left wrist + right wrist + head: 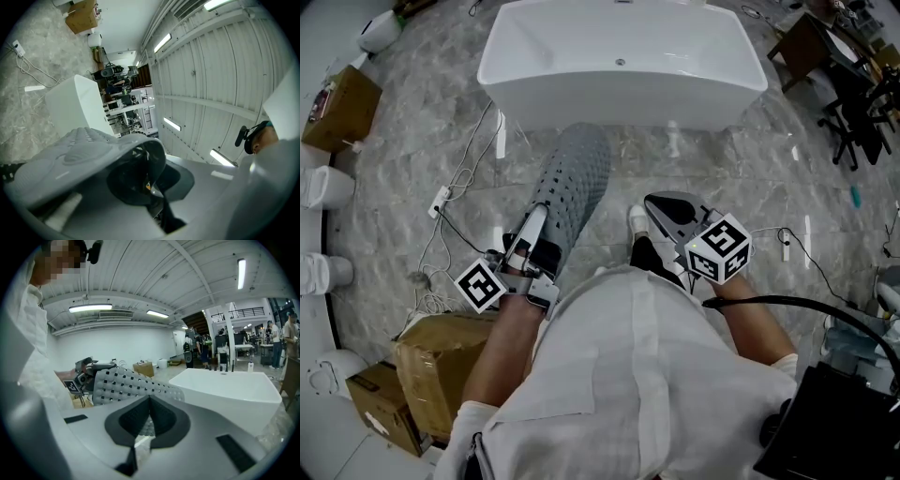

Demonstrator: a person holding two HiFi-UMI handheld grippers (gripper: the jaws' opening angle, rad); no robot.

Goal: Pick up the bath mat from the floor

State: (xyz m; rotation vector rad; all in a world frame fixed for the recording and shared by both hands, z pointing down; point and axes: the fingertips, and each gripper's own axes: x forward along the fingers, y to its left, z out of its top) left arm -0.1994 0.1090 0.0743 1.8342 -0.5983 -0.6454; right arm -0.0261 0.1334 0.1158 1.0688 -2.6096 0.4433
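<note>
The grey bath mat (pixel 574 178), dotted with small holes, is off the floor and hangs in front of me, its far end reaching toward the white bathtub (pixel 619 56). My left gripper (pixel 532 236) is shut on the mat's near end. In the left gripper view the mat (pixel 84 150) drapes over the closed jaws of the left gripper (pixel 143 178) and hides them. My right gripper (pixel 656 202) is to the right of the mat, apart from it, and shut with nothing visibly held. In the right gripper view the right gripper (pixel 149 423) looks across at the mat (pixel 126 383) and the left gripper (pixel 86 369).
The bathtub (pixel 229 385) stands just ahead on the marble floor. White cables (pixel 455 187) trail on the floor at the left. Cardboard boxes sit at my near left (pixel 431 366) and far left (pixel 342 108). Black chairs (pixel 853 103) stand at the far right. My white shoe (pixel 637 220) shows below.
</note>
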